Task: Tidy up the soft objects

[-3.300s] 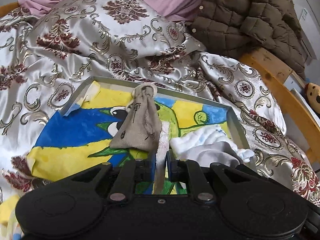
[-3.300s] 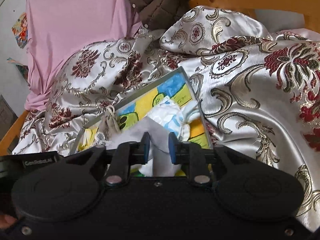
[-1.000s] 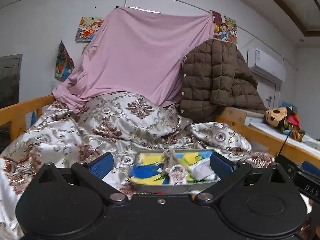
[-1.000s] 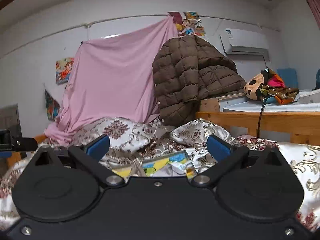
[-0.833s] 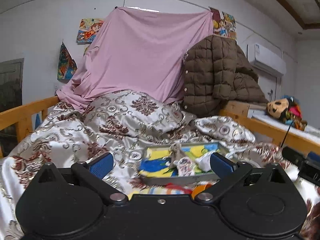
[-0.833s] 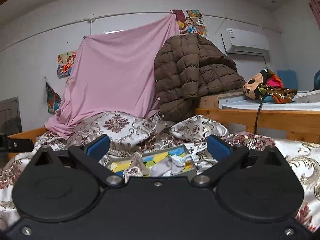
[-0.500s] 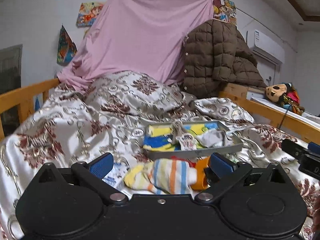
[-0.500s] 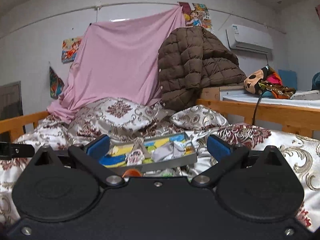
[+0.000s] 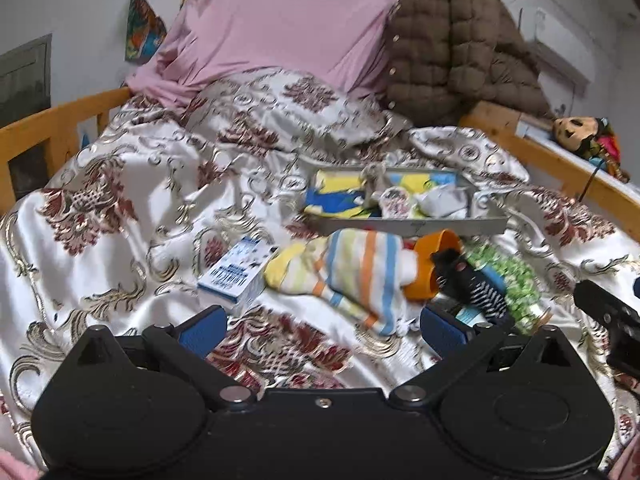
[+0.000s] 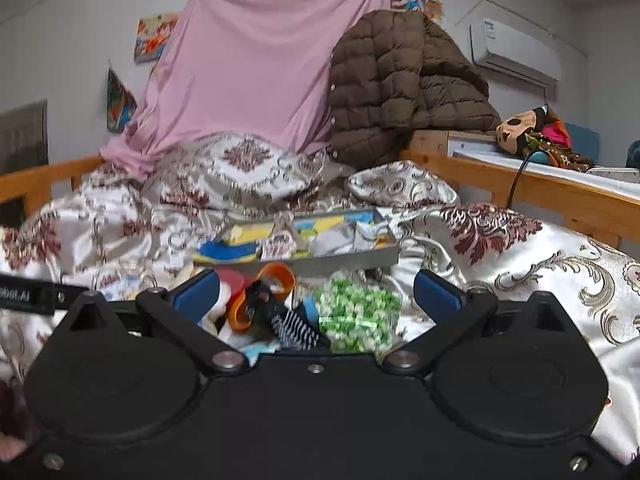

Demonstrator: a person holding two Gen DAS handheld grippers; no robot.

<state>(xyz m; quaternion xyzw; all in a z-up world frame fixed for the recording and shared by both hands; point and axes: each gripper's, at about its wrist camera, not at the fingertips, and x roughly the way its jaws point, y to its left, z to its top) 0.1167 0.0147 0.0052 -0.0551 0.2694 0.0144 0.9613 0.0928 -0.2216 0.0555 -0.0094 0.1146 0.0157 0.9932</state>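
Note:
A grey tray with a blue and yellow picture lies on the bed; a small beige pouch, a round patterned piece and a white cloth lie in it. In front of it lie a striped sock, a black striped sock, an orange cup and a green-and-white bag. My left gripper is open and empty, just short of the striped sock. My right gripper is open and empty above the black sock and green bag. The tray lies beyond.
A blue-and-white box lies left of the striped sock. The satin quilt covers the bed inside wooden rails. A pink sheet and brown jacket hang at the back. A plush doll lies right.
Both grippers let go of their cloths over the tray, opened wide and pulled back. They have since tilted down, bringing the loose items in front of the tray into view.

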